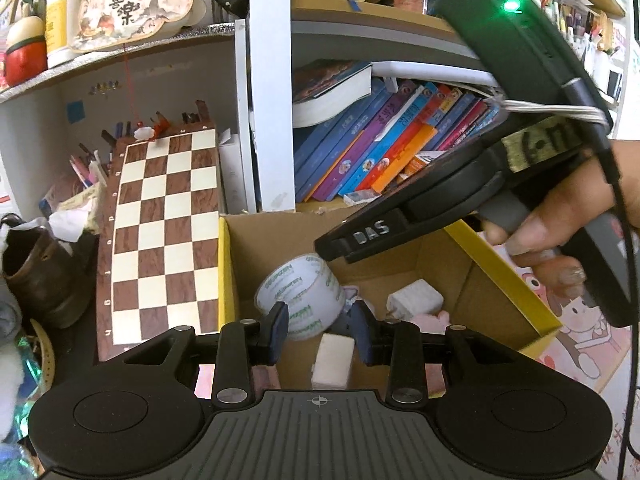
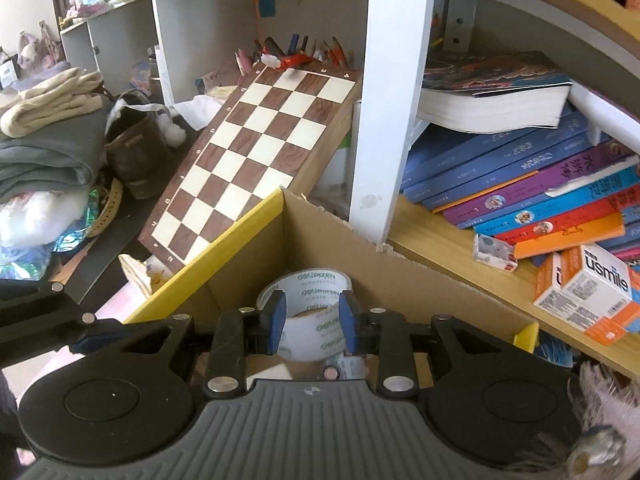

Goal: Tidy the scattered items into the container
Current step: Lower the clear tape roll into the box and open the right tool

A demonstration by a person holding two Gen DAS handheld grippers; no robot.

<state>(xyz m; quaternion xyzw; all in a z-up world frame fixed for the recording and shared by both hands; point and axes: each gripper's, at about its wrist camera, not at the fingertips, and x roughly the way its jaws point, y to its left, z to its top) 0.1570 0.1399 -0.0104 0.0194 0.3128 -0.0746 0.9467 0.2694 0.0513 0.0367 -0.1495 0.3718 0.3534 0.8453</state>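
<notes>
A cardboard box (image 1: pixel 496 280) with yellow rims already holds a roll of clear tape (image 1: pixel 302 296) against its far left corner and white blocks (image 1: pixel 414 300) on its floor. The right gripper (image 2: pixel 312 316) hangs above the roll, jaws parted and gripping nothing; the left gripper (image 1: pixel 320 328) is likewise released. Whether scattered items remain cannot be told
</notes>
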